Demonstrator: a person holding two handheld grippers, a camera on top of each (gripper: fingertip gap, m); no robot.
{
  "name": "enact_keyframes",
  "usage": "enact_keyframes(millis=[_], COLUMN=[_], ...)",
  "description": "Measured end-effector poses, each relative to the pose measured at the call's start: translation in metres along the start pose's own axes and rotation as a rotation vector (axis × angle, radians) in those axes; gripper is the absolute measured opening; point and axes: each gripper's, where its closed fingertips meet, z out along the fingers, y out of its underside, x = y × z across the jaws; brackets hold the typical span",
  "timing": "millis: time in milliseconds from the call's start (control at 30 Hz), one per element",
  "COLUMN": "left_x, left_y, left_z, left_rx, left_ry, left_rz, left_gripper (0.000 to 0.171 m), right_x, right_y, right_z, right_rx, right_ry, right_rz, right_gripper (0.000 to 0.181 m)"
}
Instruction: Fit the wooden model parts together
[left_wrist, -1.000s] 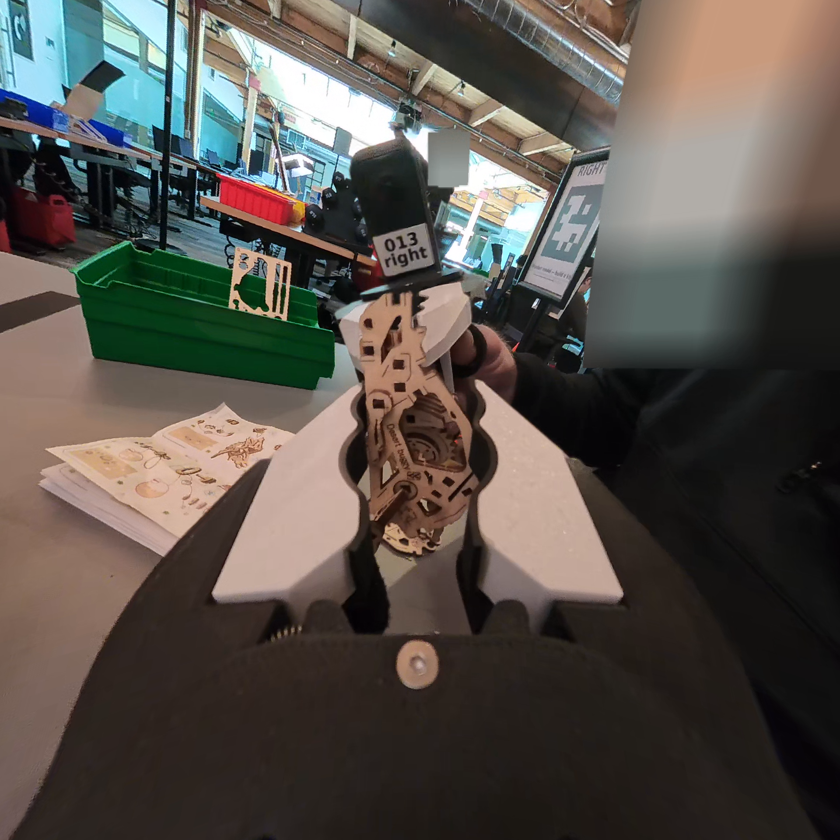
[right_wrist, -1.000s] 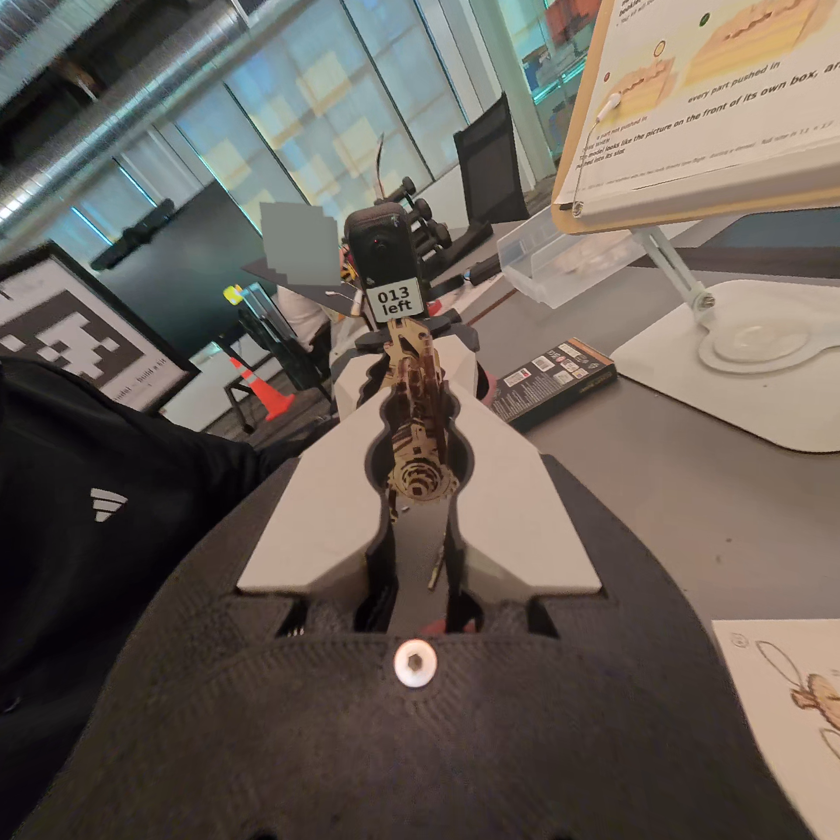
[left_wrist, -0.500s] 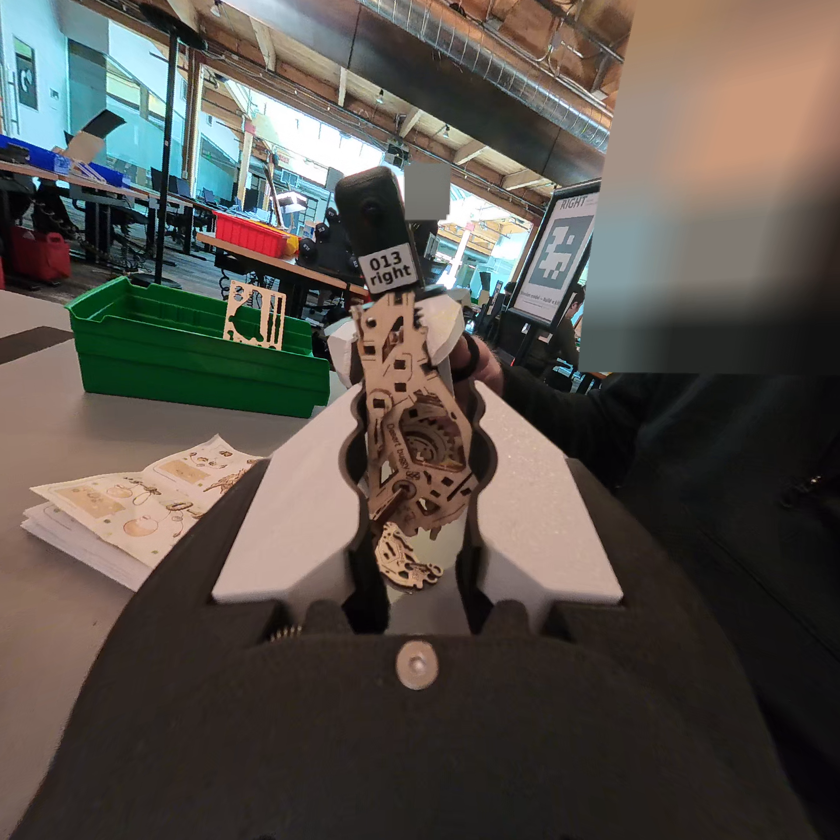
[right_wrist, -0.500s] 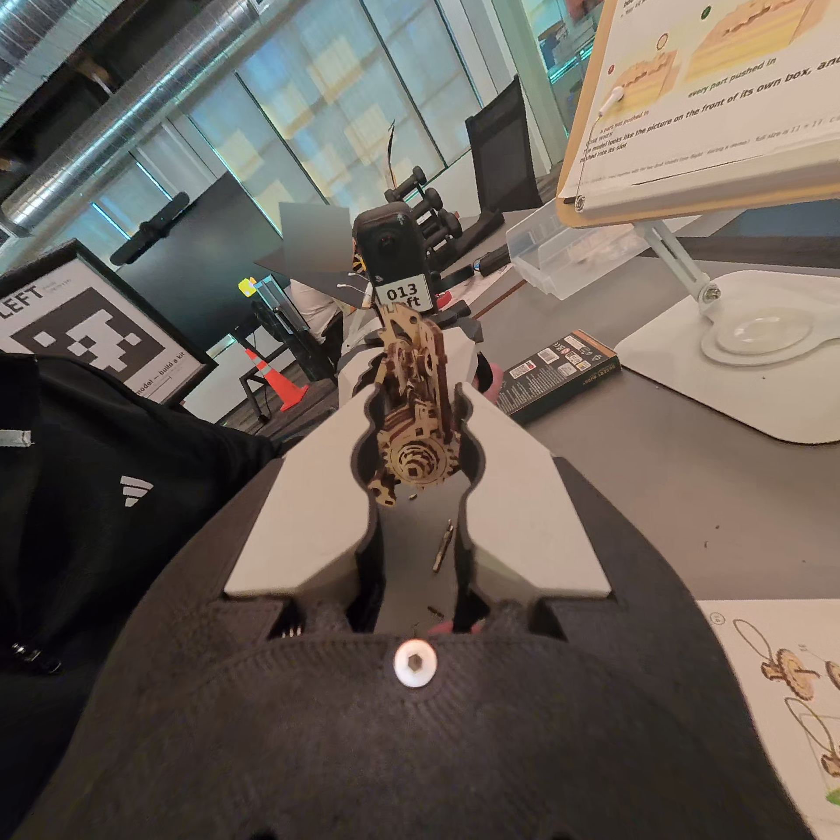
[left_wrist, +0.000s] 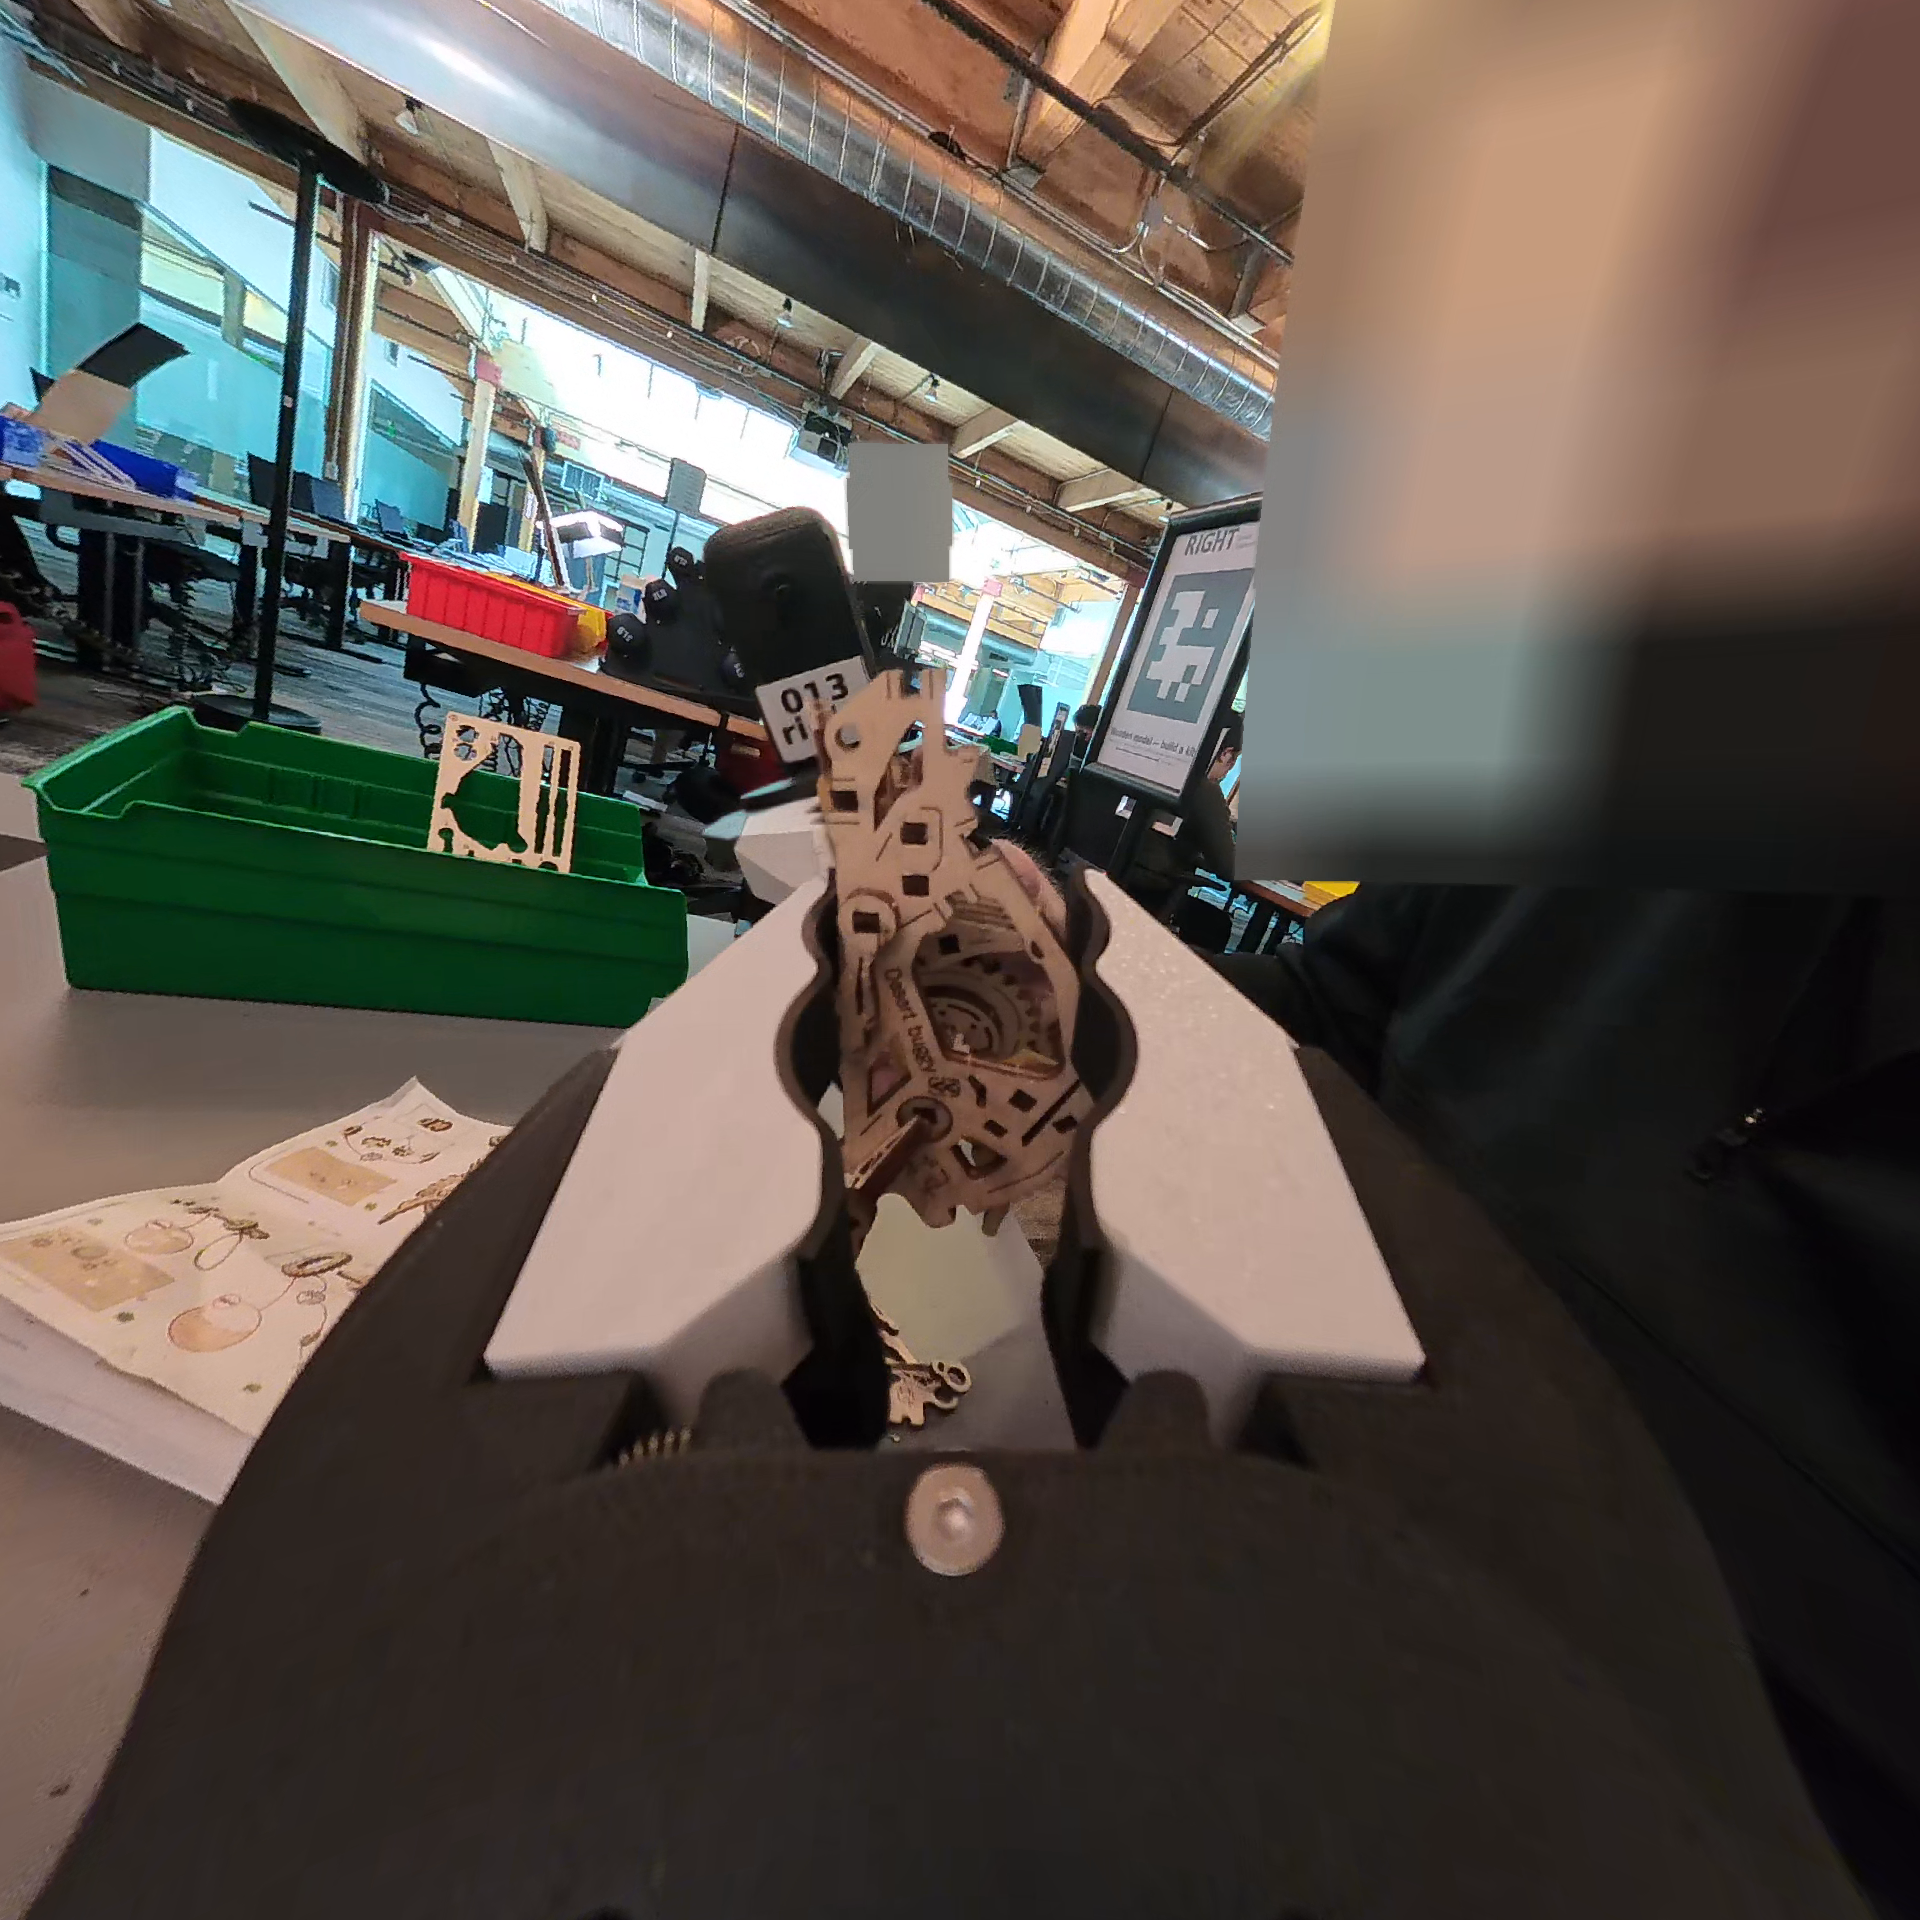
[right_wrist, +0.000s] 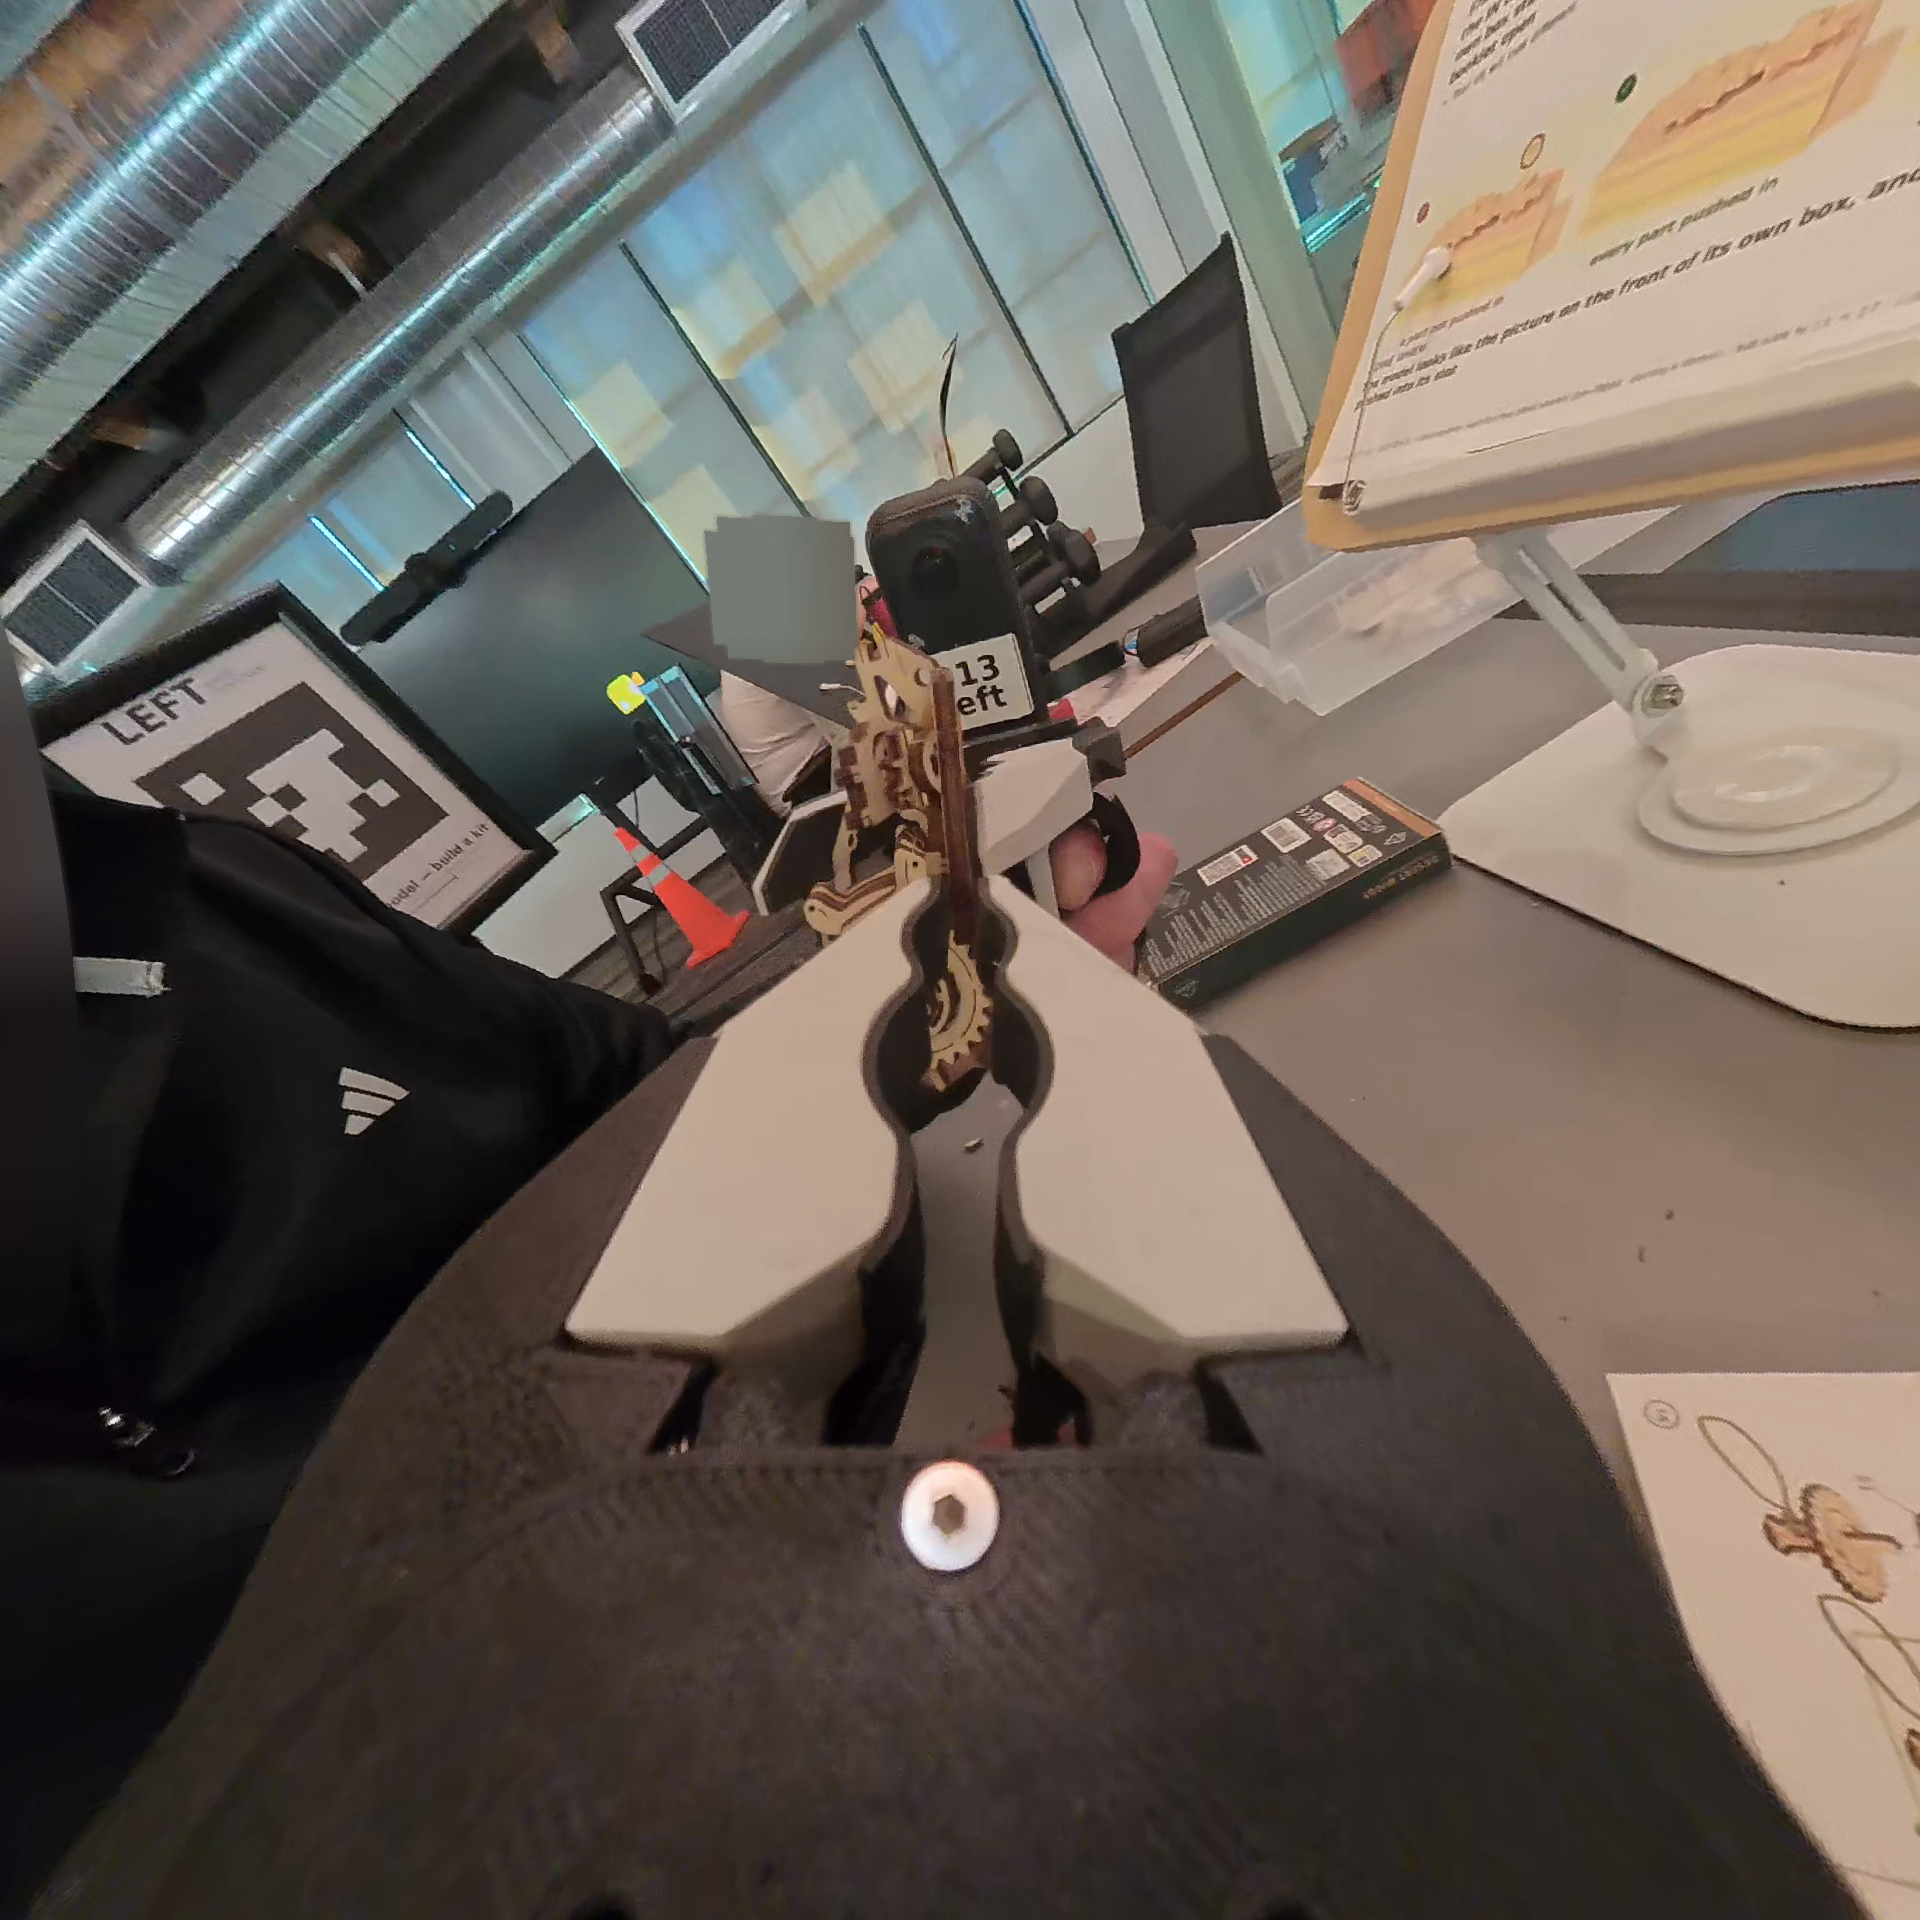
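Note:
The wooden model (left_wrist: 956, 997), a flat laser-cut frame with gears inside, stands upright between both grippers above the grey table. My left gripper (left_wrist: 951, 904) is shut on it across its width. My right gripper (right_wrist: 961, 894) faces it edge-on and is shut on the model's thin edge (right_wrist: 951, 831). Each gripper shows behind the model in the other's view: the right one (left_wrist: 774, 831) and the left one (right_wrist: 1039, 800). A small loose wooden piece (left_wrist: 925, 1382) lies between my left fingers, near their base.
A green bin (left_wrist: 343, 935) with a punched wooden sheet (left_wrist: 504, 795) stands back left. An instruction booklet (left_wrist: 208, 1278) lies left. A dark box (right_wrist: 1299, 883), a white stand (right_wrist: 1714, 831) holding a board, and a printed sheet (right_wrist: 1787, 1621) are right. A person's dark jacket (right_wrist: 312, 1091) is close. Both grippers' tips are close together, under 4 cm apart.
The small wooden piece dropped from under the model toward my left gripper's base. My right fingers closed in on the model's edge. The model turned edge-on in the right view.

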Motion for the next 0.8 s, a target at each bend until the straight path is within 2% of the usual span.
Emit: enact_keyframes(millis=[200, 533, 800], left_x=[0.000, -0.003, -0.001], left_y=[-0.002, -0.008, -0.016], left_z=[0.002, 0.006, 0.011], left_rx=[0.012, 0.047, 0.131], left_ry=[-0.012, -0.055, -0.079], left_rz=[0.018, -0.006, -0.012], left_gripper=[0.039, 0.039, 0.039], right_x=[-0.002, -0.004, -0.008], right_y=[-0.003, -0.014, -0.019], right_z=[-0.001, -0.004, -0.006], right_rx=[0.051, 0.115, 0.253], right_ry=[-0.017, 0.169, 0.167], right_rz=[0.058, -0.200, -0.248], right_gripper=[0.000, 0.000, 0.000])
